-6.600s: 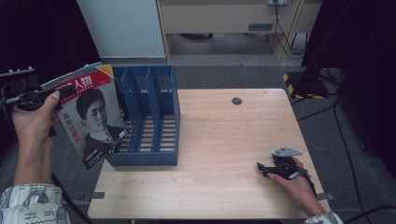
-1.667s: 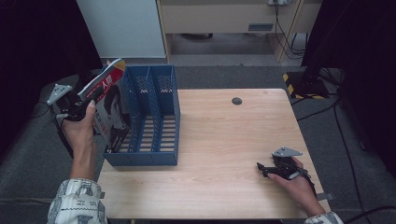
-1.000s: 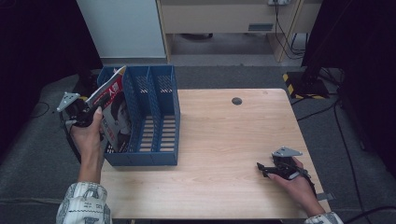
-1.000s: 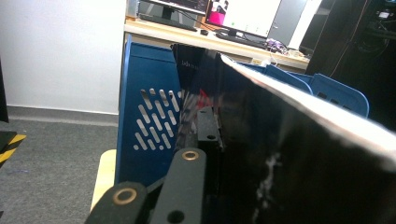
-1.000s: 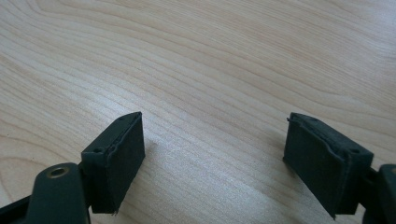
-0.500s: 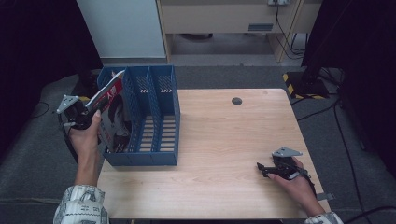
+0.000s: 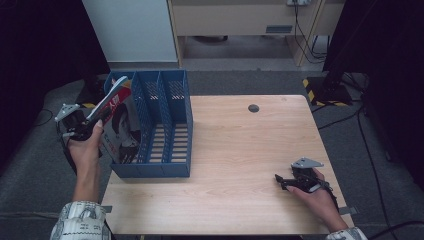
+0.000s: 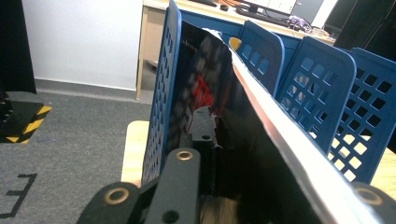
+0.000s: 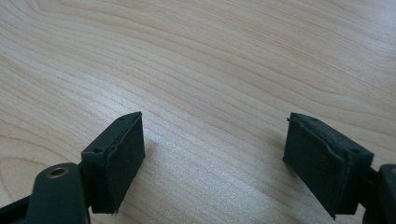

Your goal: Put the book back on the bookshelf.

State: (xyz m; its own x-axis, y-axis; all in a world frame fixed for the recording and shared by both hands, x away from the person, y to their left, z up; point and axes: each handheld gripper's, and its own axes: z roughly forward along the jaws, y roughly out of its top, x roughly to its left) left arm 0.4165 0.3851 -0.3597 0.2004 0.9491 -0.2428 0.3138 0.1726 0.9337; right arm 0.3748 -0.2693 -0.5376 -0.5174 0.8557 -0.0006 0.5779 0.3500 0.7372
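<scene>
A magazine [image 7: 118,111] with a red-and-black cover stands tilted in the leftmost slot of the blue three-slot file holder [image 7: 170,125] at the table's left edge. My left gripper [image 7: 96,118] is shut on the magazine's upper corner, and its jaws have just been opening a little with the magazine between them. In the left gripper view the magazine [image 8: 210,93] runs between the jaws of the left gripper [image 8: 285,161], beside the blue dividers [image 8: 322,84]. My right gripper [image 7: 280,179] rests open on the wooden table [image 7: 240,145] at the front right. Bare wood lies between the pads of the right gripper [image 9: 215,154].
A small dark round disc [image 7: 253,108] sits near the table's far edge. Behind the table are a white cabinet [image 7: 127,30] and a wooden shelf unit [image 7: 235,20]. Cables [image 7: 350,120] trail on the grey floor at right.
The left hand has lowered the magazine from held high beside the holder into the leftmost slot, and it now sits slightly deeper. The right hand has stayed in place.
</scene>
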